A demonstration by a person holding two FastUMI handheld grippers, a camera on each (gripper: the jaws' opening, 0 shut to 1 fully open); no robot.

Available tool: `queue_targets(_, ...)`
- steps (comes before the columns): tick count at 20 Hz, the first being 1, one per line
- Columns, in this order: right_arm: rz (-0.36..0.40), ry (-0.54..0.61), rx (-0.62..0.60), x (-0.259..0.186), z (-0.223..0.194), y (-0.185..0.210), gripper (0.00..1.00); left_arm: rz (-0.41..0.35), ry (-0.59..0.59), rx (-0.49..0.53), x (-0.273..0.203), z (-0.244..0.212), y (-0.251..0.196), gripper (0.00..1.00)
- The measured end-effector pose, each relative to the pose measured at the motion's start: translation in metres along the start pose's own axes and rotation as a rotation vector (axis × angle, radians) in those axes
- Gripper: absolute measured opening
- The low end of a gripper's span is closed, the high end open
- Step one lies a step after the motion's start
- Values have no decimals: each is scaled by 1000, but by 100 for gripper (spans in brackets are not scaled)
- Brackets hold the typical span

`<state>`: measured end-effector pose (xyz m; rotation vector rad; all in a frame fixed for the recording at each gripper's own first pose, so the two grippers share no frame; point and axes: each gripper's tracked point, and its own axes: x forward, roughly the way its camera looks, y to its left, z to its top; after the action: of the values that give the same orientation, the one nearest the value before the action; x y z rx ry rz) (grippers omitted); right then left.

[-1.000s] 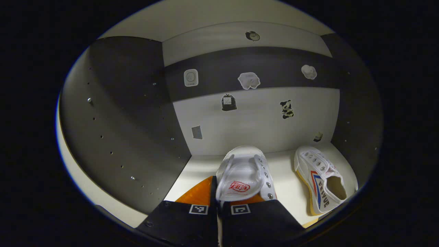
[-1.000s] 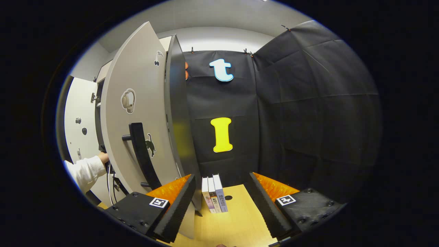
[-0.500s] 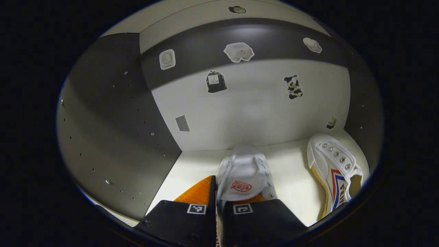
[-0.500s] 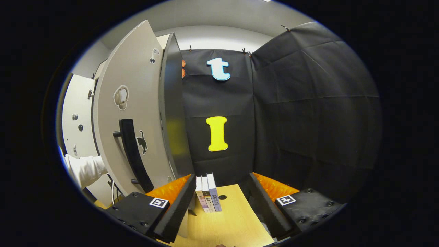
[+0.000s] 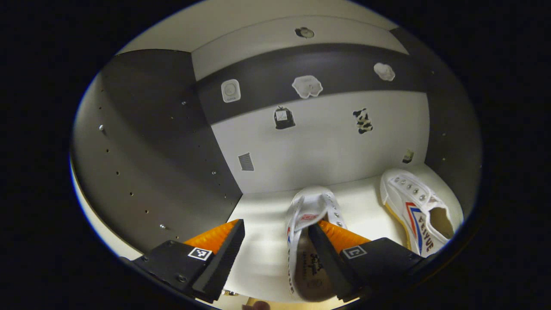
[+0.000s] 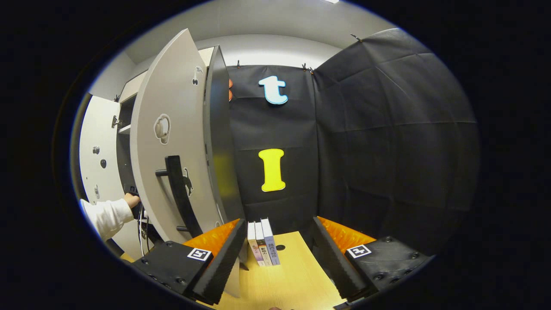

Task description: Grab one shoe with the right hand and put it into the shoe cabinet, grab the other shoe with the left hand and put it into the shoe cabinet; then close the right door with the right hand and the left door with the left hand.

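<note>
Now my left gripper [image 5: 273, 241] stands open inside the shoe cabinet [image 5: 155, 172], its second shoe [image 5: 312, 232] resting on the cabinet floor beside the first shoe [image 5: 415, 209]. My right gripper [image 6: 275, 254], also open, faces the right door [image 6: 168, 142]; judged light and rigid, take its handle [image 6: 178, 193].

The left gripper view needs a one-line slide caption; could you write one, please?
Open left hand-held gripper over one shoe on the cabinet floor, second shoe alongside.
</note>
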<state>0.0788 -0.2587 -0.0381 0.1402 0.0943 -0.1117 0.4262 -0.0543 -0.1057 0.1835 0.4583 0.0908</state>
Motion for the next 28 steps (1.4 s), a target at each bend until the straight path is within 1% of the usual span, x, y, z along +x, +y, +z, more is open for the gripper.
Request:
queue_targets(1, 0, -3, -7, -3, 2, 2, 98, -25, -25, -8, -13, 2, -1, 96)
queue_targets(2, -2, -9, -14, -6, 5, 3, 98, -46, -48, -10, -27, 6, 0, 96)
queue_targets(4, -2, -18, -20, -10, 10, 8, 98, -70, -92, -14, -56, 10, 3, 96)
queue_targets(7, 3, -26, -12, -13, 16, 13, 98, -120, -169, -53, -111, 12, 3, 96)
queue_targets(10, -14, -46, -3, -10, 23, 12, 98, -157, -244, -80, -168, 10, 5, 96)
queue_targets(14, -9, -45, 18, -1, 26, 15, 98, -168, -312, -104, -239, -2, 6, 96)
queue_targets(16, 9, -50, 4, 3, 30, 20, 98, -169, -339, -120, -268, -11, 8, 96)
queue_targets(17, 20, -51, -9, 5, 32, 24, 100, -167, -351, -117, -281, -14, 10, 96)
queue_targets(18, 27, -52, -17, 7, 33, 26, 98, -164, -358, -111, -293, -18, 12, 96)
queue_targets(19, 37, -52, -23, 9, 35, 30, 98, -159, -363, -109, -305, -23, 16, 96)
queue_targets(22, 66, -46, -45, 13, 35, 43, 98, -169, -348, -143, -329, -42, 21, 96)
queue_targets(26, 89, -50, -55, 13, 36, 58, 98, -121, -359, -167, -351, -60, 41, 96)
queue_targets(28, 101, -43, -55, 12, 35, 67, 98, -121, -368, -182, -359, -69, 41, 96)
